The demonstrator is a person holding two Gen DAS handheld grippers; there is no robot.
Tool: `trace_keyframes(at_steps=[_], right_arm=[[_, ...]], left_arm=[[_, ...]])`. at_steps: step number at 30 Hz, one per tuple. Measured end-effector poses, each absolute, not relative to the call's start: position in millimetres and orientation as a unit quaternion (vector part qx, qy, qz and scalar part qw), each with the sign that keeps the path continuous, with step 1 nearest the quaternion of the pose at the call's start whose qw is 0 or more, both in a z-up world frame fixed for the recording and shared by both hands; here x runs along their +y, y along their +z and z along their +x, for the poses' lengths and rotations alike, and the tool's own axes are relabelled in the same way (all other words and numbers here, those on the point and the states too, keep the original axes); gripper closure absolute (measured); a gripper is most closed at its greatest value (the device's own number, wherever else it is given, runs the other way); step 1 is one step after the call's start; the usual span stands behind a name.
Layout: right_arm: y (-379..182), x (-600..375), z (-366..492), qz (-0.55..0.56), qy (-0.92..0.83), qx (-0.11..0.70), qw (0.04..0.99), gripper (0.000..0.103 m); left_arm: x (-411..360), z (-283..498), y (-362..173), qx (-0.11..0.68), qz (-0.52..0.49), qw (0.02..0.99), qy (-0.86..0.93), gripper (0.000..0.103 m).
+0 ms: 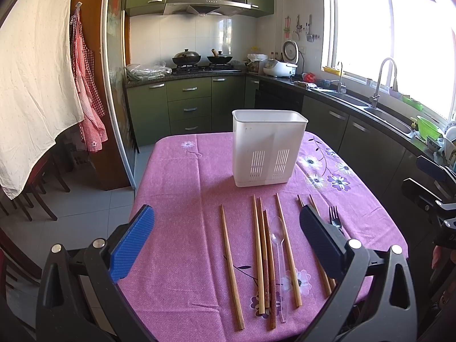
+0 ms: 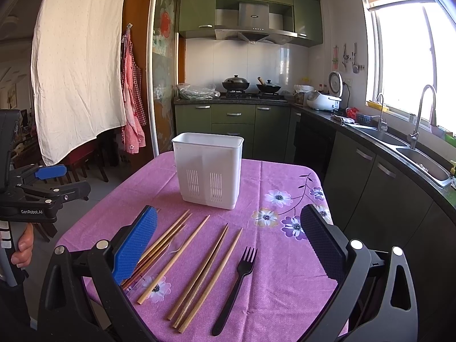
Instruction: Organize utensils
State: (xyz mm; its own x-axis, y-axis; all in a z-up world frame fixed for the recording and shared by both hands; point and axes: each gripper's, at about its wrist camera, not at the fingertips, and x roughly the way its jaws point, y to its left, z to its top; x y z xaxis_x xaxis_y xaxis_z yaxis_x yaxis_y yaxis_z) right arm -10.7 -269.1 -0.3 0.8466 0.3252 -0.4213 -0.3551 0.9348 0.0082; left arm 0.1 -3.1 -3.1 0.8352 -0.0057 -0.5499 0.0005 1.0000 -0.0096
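Between the spread fingers of the left gripper (image 1: 227, 238), which holds nothing, lie several wooden chopsticks (image 1: 258, 253) and a clear plastic spoon (image 1: 278, 242), all flat on the table (image 1: 182, 199) with its pink flowered cloth. One chopstick (image 1: 231, 266) lies apart to the left of the group; the spoon rests between two of the others. A black fork (image 1: 334, 219) shows just beyond the left gripper's right finger (image 1: 320, 242), partly hidden by it. The right gripper (image 2: 228, 238) is likewise open and empty, hovering over the same row, with the fork and three chopsticks lying between its fingers. A white slotted utensil holder (image 1: 268, 148) stands upright on the table beyond the utensils, well apart from them; its inside cannot be seen. A hand (image 2: 24, 246) grips the left gripper's handle at the edge of the right wrist view. Green kitchen cabinets (image 2: 233, 119) and a sink (image 2: 424, 165) stand behind.
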Motion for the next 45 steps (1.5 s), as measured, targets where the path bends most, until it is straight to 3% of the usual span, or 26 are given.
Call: trace_keyframes(at_steps=[18, 25, 37, 41, 45], right_arm=[[-4, -268, -7, -0.039, 0.179, 0.223, 0.957, 0.004], [-22, -271, 38, -0.084, 0.160, 0.305, 0.935, 0.004], [-75, -296, 132, -0.037, 0.177, 0.492, 0.852, 0.005], [-90, -292, 143, -0.035, 0.185, 0.525, 0.830, 0.013], [-100, -280, 146, -0.062, 0.191, 0.546, 0.813, 0.036]], left_arm=[[-4, 1, -4, 0.289, -0.004, 0.957, -0.002, 0.006], [-2, 30, -34, 0.343, -0.004, 0.939, -0.002, 0.006], [6, 117, -100, 0.518, 0.004, 0.856, 0.004, 0.009], [10, 131, -110, 0.552, 0.007, 0.834, 0.011, 0.023], [8, 139, -117, 0.571, 0.002, 0.821, 0.001, 0.031]])
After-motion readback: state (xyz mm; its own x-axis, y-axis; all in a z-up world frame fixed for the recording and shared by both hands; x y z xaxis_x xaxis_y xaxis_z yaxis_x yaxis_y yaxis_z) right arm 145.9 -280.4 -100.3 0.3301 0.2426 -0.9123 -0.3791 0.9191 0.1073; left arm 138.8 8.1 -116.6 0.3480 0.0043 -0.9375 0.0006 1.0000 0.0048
